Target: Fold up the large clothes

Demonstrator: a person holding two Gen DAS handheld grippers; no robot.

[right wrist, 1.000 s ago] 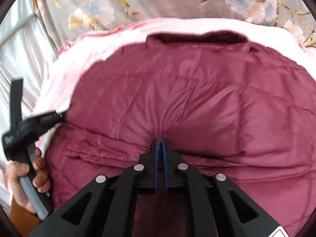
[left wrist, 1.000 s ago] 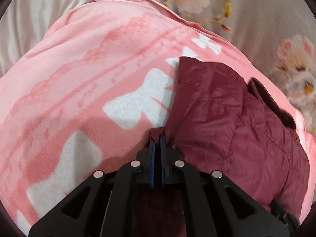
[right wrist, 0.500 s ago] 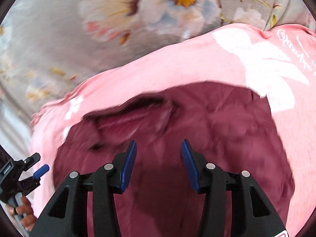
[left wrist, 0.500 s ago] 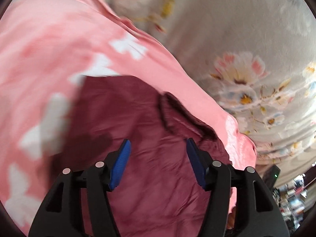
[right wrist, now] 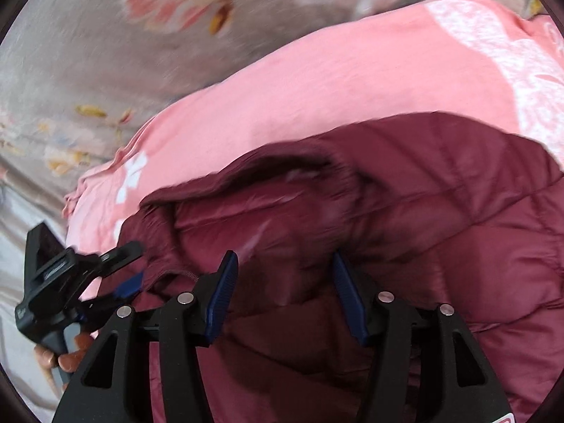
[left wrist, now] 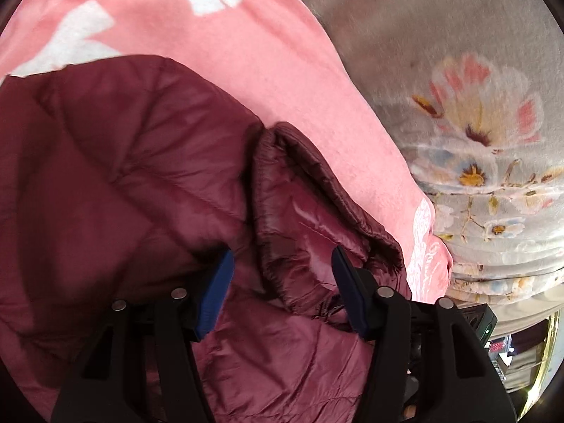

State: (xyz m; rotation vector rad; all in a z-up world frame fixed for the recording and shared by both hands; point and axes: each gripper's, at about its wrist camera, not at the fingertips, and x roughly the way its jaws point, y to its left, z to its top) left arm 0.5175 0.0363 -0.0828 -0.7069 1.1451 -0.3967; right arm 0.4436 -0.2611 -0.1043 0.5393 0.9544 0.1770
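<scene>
A maroon quilted jacket (left wrist: 116,176) lies folded on a pink blanket (left wrist: 246,56). Its collar (left wrist: 317,190) stands open just ahead of my left gripper (left wrist: 282,289), which is open and empty above the jacket. In the right wrist view the jacket (right wrist: 423,211) fills the lower frame, and its collar (right wrist: 268,172) lies ahead. My right gripper (right wrist: 285,296) is open and empty over the jacket. The left gripper (right wrist: 120,275) also shows at the lower left of that view, held in a hand at the jacket's left edge.
The pink blanket (right wrist: 352,77) with white bows lies over a grey floral bedspread (left wrist: 458,98). The bed's edge and room clutter (left wrist: 511,345) show at the lower right of the left wrist view. Grey sheet (right wrist: 21,246) lies at the far left of the right wrist view.
Both grippers were shut on jacket fabric a second ago; both have opened and let go. They have lifted and swung toward the collar end of the jacket.
</scene>
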